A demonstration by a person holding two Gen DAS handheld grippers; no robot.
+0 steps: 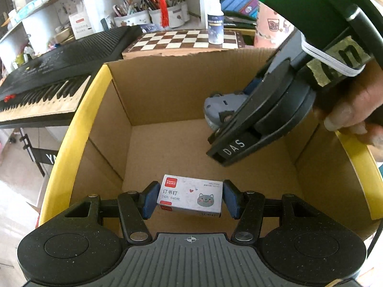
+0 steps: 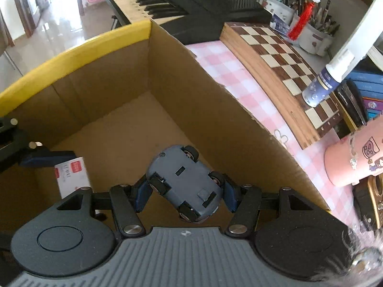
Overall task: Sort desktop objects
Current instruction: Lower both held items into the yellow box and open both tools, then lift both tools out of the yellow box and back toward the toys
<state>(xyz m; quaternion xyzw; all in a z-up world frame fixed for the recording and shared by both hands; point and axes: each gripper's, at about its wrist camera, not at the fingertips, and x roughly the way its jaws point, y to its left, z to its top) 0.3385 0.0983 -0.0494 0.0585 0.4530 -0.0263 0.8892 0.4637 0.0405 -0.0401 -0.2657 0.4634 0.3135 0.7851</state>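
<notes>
The left tool [image 1: 190,199] grips a staple box [image 1: 190,198] between its pads, above the cardboard box [image 1: 167,91] floor. Right of it, the right tool [image 2: 185,192] clamps an upturned grey toy car [image 2: 184,181] inside the same cardboard box.

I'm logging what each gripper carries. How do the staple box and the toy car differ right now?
The staple box is a flat white carton with a cat picture; the toy car is rounded, grey, with wheels. The box shows its printed top, while the car is belly-up to the right wrist camera. Both are clamped between blue pads over the cardboard box.
</notes>
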